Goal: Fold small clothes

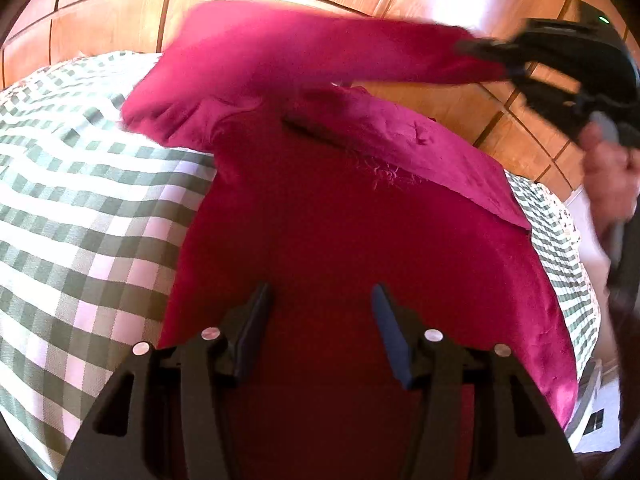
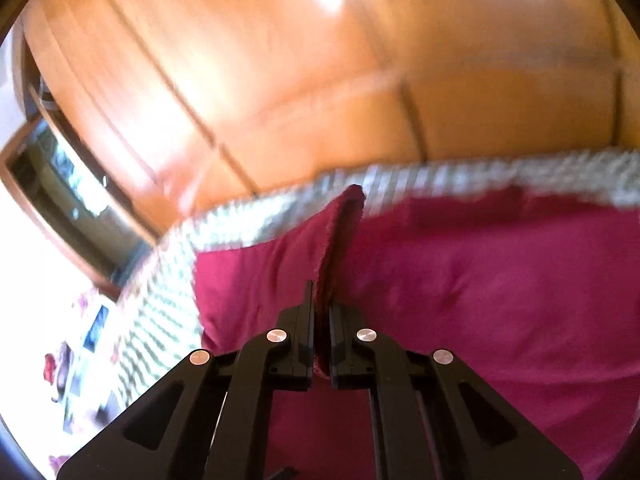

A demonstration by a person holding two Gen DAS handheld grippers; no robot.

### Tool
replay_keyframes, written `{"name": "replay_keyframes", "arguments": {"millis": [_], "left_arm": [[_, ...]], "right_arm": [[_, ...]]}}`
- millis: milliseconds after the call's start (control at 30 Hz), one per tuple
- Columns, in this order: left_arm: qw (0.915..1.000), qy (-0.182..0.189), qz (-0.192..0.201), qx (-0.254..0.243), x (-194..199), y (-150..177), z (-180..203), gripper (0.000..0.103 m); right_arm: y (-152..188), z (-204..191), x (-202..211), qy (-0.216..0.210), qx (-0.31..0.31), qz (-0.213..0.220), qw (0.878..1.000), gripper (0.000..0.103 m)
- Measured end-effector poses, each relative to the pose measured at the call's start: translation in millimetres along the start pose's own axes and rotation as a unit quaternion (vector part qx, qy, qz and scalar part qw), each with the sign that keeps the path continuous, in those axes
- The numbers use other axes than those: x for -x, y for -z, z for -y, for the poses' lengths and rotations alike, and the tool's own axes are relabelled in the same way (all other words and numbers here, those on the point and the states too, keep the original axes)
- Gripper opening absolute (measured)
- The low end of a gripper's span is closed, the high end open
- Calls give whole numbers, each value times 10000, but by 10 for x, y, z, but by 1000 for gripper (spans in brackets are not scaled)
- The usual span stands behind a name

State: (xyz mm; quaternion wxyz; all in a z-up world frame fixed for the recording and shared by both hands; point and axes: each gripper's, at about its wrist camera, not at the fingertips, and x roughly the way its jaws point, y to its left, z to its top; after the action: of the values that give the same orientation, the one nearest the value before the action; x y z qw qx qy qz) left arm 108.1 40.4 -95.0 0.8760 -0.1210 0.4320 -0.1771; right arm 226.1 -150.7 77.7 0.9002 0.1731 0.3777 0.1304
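Both grippers are seen over a magenta garment (image 1: 320, 232) that is spread on a checked cloth (image 1: 80, 200). Nearest in the left wrist view, the left gripper (image 1: 322, 330) is held with its fingers (image 1: 256, 320) apart, and only flat fabric is seen in the gap; the pads do not press on anything. Whether the tips touch the garment cannot be told. The body of the garment lies under this gripper and reaches up to the far edge of the cloth. Farther away, one sleeve (image 1: 320, 52) is lifted off the cloth and is stretched toward the right gripper (image 1: 476, 50), which is blurred. A hand (image 1: 608, 172) is seen behind that gripper, at the right edge.

In the right wrist view, the right gripper (image 2: 319, 312) is clenched on the edge of the sleeve (image 2: 340, 236), and the fabric stands up between the two fingers (image 2: 306, 320). Beyond it, the garment (image 2: 500, 280) lies on the checked cloth (image 2: 440, 176). Wooden panels (image 2: 320, 80) are seen behind the cloth in both views.
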Motion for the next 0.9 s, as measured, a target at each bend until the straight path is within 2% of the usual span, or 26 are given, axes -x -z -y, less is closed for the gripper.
{"name": "replay_keyframes", "arguments": {"millis": [67, 133, 267, 433, 600, 767, 900], "left_arm": [[10000, -13, -27, 14, -6, -18, 13, 55], [10000, -29, -53, 22, -8, -36, 25, 55], [9998, -2, -117, 164, -2, -108, 21, 55], [9994, 27, -130, 332, -7, -246, -22, 55], [9993, -95, -75, 366, -79, -460, -50, 55], [9984, -387, -174, 378, -291, -734, -76, 53], [9978, -210, 189, 600, -154, -1002, -176, 56]], "right_arm": [[-130, 153, 156, 260, -16, 272, 9993, 5], [-200, 448, 238, 551, -254, 363, 9975, 5], [-111, 1024, 220, 1113, -700, 243, 9910, 5], [135, 1564, 188, 1438, -1155, -9, 9828, 5], [333, 1797, 63, 1682, -1309, -196, 9768, 5], [456, 1946, -67, 1838, -1293, -339, 9738, 5], [426, 1892, 11, 1974, -1016, -327, 9745, 5]]}}
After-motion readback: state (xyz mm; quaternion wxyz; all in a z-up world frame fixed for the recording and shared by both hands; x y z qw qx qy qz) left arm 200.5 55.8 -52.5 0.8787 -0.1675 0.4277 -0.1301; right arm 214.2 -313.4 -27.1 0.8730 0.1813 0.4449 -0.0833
